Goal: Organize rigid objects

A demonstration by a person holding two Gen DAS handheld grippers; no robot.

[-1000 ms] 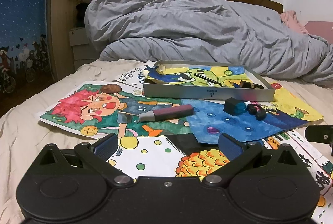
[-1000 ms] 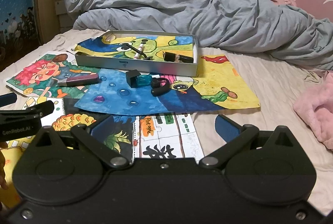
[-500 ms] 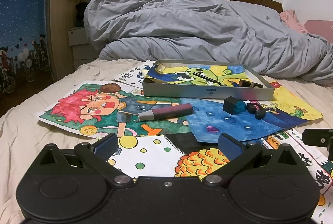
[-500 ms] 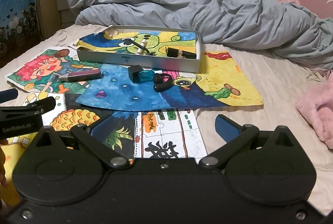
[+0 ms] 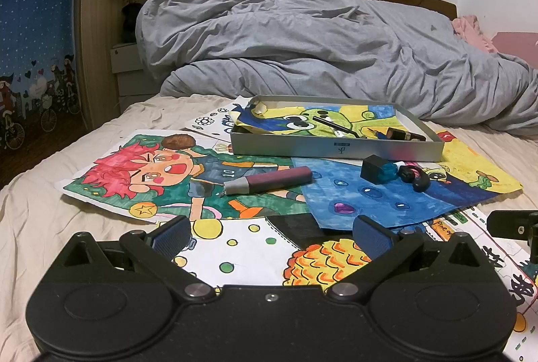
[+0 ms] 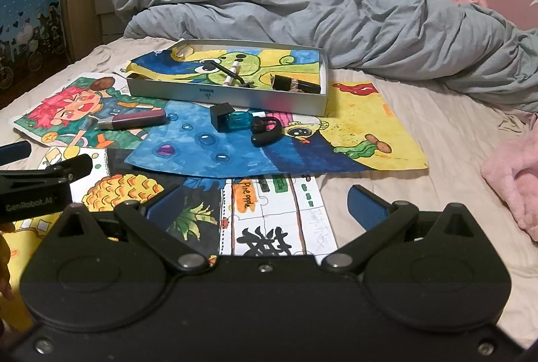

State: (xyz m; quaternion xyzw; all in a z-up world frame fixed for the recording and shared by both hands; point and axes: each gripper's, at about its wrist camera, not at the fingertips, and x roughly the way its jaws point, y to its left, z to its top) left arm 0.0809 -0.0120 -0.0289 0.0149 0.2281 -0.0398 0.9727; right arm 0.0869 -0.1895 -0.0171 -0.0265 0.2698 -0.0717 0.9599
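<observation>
A shallow metal tin [image 5: 336, 151] [image 6: 235, 99] lies on drawings on the bed and holds a black tube [image 6: 296, 83], a thin pen [image 6: 232, 73] and a paper lining. In front of it lie a maroon tube [image 5: 269, 182] [image 6: 132, 121], a teal bottle with a black cap [image 5: 378, 170] [image 6: 232, 119] and a black earpiece [image 5: 415, 175] [image 6: 265, 131]. My left gripper [image 5: 272, 236] is open and empty, short of the maroon tube. My right gripper [image 6: 265, 205] is open and empty, short of the bottle and earpiece.
Coloured drawings [image 5: 161, 173] cover the beige sheet. A bunched grey duvet [image 5: 319, 52] lies behind the tin. A pink fleece [image 6: 514, 177] lies at the right. The bed's left edge drops toward a blue wall [image 5: 33, 26]. The left gripper's body [image 6: 37, 190] shows at the left of the right wrist view.
Both grippers have crept forward toward the loose objects, the right one also tilting down. Both stay open and empty. Nothing on the bed has moved.
</observation>
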